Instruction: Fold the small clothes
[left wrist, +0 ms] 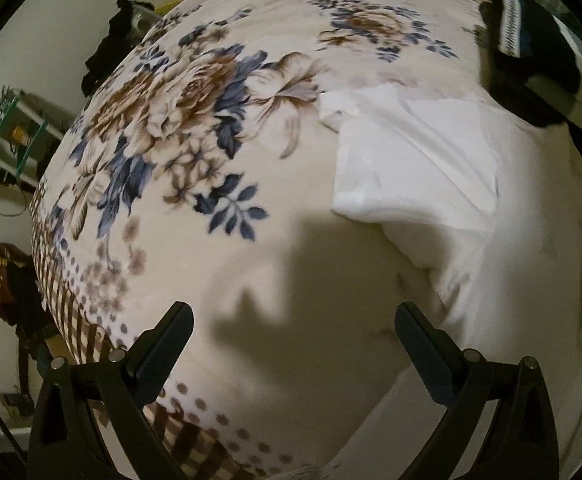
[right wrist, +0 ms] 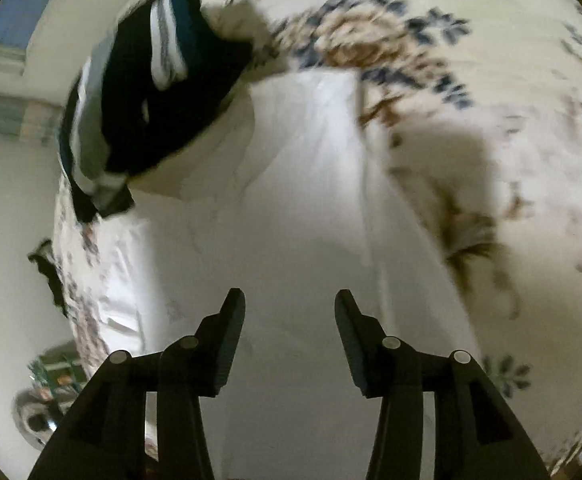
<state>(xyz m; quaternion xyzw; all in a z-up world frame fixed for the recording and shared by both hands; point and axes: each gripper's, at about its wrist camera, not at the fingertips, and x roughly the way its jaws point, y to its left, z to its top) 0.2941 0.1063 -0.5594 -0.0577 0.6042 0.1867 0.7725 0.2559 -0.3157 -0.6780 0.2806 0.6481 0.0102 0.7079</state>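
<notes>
A white garment [left wrist: 419,160] lies partly folded on the flowered blanket [left wrist: 195,112], to the right of centre in the left wrist view. It also fills the middle of the right wrist view [right wrist: 299,184]. My left gripper [left wrist: 293,316] is open and empty, above bare blanket to the left of the garment. My right gripper [right wrist: 289,304] is open and empty, right over the white cloth. A black garment with white and teal stripes [right wrist: 143,92] lies folded at the white garment's far edge; it also shows at the top right of the left wrist view [left wrist: 539,52].
The blanket covers a bed whose edge [left wrist: 51,280] falls away at the left. A dark cloth [left wrist: 111,44] hangs by the wall beyond it. A shelf with clutter [left wrist: 7,136] and a dark red bag [left wrist: 3,280] stand on the floor side.
</notes>
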